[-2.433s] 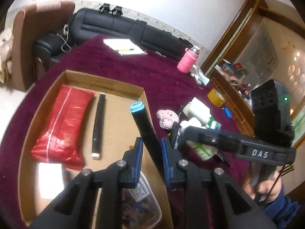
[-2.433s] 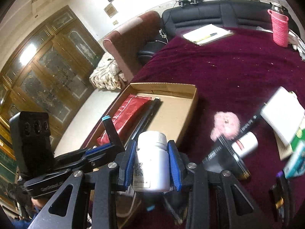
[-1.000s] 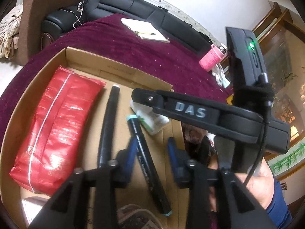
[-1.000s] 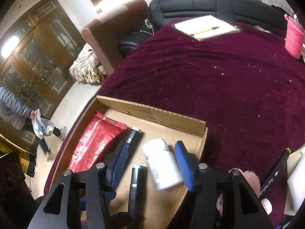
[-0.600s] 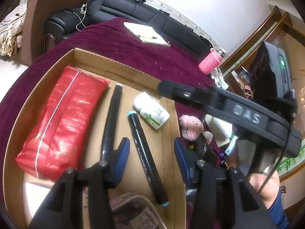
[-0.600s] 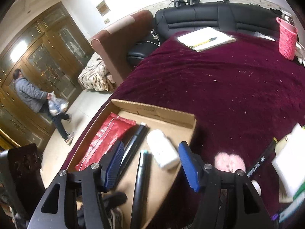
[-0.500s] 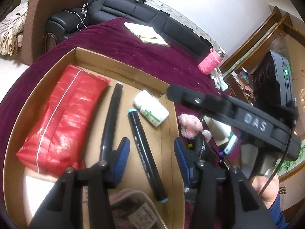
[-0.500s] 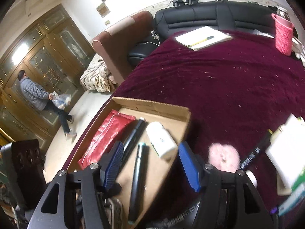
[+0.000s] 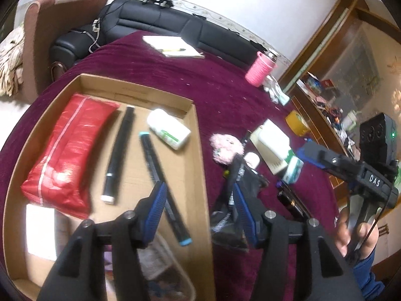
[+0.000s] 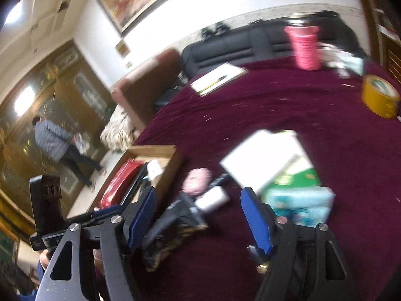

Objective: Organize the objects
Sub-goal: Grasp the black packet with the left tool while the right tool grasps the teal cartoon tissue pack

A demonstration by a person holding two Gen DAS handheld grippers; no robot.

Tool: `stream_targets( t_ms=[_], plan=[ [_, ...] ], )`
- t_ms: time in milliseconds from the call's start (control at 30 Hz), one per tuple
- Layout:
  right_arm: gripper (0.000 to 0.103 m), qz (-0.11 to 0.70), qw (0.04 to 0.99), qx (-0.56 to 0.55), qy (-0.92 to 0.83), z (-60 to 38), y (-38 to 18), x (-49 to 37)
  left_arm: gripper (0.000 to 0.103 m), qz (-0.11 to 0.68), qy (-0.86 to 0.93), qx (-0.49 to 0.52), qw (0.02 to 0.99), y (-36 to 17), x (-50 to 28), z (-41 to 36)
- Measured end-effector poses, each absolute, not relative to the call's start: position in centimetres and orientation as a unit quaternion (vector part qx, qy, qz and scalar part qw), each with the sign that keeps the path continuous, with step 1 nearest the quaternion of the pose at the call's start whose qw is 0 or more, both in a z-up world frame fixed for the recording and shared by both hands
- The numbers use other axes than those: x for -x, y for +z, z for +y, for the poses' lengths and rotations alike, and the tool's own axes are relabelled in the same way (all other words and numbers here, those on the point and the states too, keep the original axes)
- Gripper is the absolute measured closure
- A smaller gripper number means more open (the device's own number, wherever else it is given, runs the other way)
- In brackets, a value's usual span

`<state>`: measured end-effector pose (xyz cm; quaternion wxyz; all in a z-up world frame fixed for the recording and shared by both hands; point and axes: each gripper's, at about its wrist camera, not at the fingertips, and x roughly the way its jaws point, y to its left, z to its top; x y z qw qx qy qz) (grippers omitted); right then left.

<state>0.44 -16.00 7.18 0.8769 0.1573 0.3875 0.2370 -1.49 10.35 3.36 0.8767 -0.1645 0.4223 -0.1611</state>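
Two markers [image 9: 160, 175] in cardboard box [image 9: 200, 165], pink pompom [image 9: 225, 146] beside it

Left gripper [image 9: 199, 209]: jaws spread wide, nothing between the blue pads [image 9: 156, 207]. Black finger arms run down to the lower edge of its own wrist view. Seen from the right wrist view, the left gripper [image 10: 75, 222] sits low at left, body roughly level, camera block standing up at its rear.

Right gripper [image 10: 199, 219]: jaws also spread wide, blue pads [image 10: 255, 222] empty. In the left wrist view the right gripper [image 9: 351, 168] extends in from the right, fingers aimed left; only one blue tip shows there. The person's right hand [image 9: 356, 233] wraps its handle, blue sleeve below.
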Motion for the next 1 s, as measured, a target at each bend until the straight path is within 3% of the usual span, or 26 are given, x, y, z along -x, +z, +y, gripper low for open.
stream_targets(
  t_ms=[300,433,500,767,833,867,900,1000],
  plan=[
    [0.028,0.380,0.875,-0.205,0.218,-20.8,5.1,-0.9,0.048,0.446,-0.199,0.072,0.869,3.0,1.7,3.6],
    [0.028,0.372,0.876,-0.212,0.221,-21.8,5.5,-0.9,0.037,0.448,-0.190,0.015,0.873,2.7,1.5,1.2],
    [0.028,0.369,0.877,-0.217,0.217,-22.2,5.5,-0.8,0.036,0.454,-0.186,0.003,0.871,2.2,1.2,0.6],
    [0.018,0.391,0.883,-0.202,0.162,-23.3,4.1,-1.8,0.036,0.481,-0.168,-0.035,0.860,-0.3,-0.9,-2.4],
    [0.018,0.399,0.884,-0.190,0.152,-23.1,3.6,-2.1,0.043,0.485,-0.156,-0.038,0.860,-0.9,-1.0,-2.8],
    [0.015,0.408,0.884,-0.176,0.146,-22.7,3.2,-2.4,0.061,0.476,-0.148,-0.048,0.866,-0.9,-0.7,-3.0],
    [0.015,0.416,0.884,-0.163,0.138,-22.4,2.9,-2.6,0.066,0.474,-0.152,-0.047,0.866,-0.9,-0.5,-3.1],
    [0.014,0.434,0.880,-0.140,0.132,-21.6,1.8,-3.2,0.069,0.477,-0.179,-0.001,0.860,-1.0,0.2,-3.0]
  ],
)
